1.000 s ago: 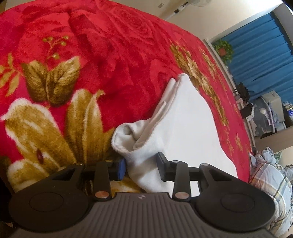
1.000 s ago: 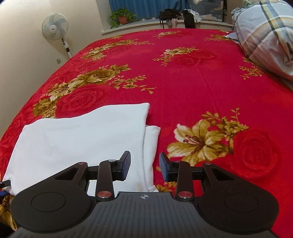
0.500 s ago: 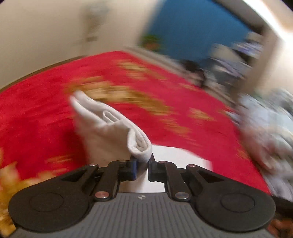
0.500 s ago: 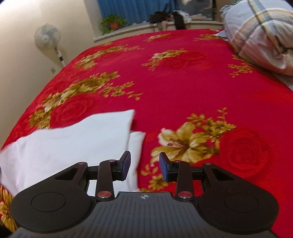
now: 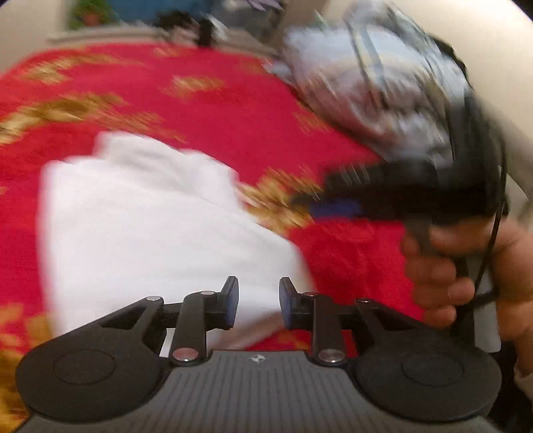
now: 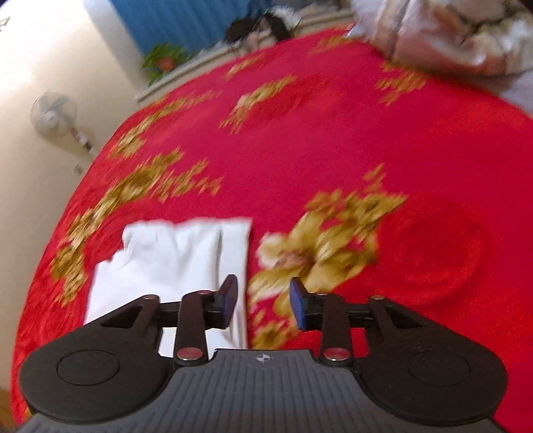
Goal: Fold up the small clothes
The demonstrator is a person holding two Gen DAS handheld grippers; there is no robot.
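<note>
A white garment (image 5: 150, 226) lies folded over on the red flowered bedspread (image 5: 233, 110). It also shows in the right wrist view (image 6: 173, 263), narrower, with a fold line down its right side. My left gripper (image 5: 258, 301) is open and empty, just above the garment's near edge. My right gripper (image 6: 265, 301) is open and empty, over the garment's right edge and a gold flower (image 6: 319, 239). The right gripper shows blurred in the left wrist view (image 5: 333, 203), held by a hand (image 5: 446, 266). Both views are motion-blurred.
A grey plaid quilt (image 5: 376, 80) is heaped at the far right of the bed, also seen in the right wrist view (image 6: 443, 30). A standing fan (image 6: 53, 116), a potted plant (image 6: 163, 60) and blue curtains (image 6: 193, 20) line the far wall.
My left gripper closed on the garment's edge, carried it over to the right and has opened, letting go. The garment is now folded narrower. My right gripper tilted and stayed open.
</note>
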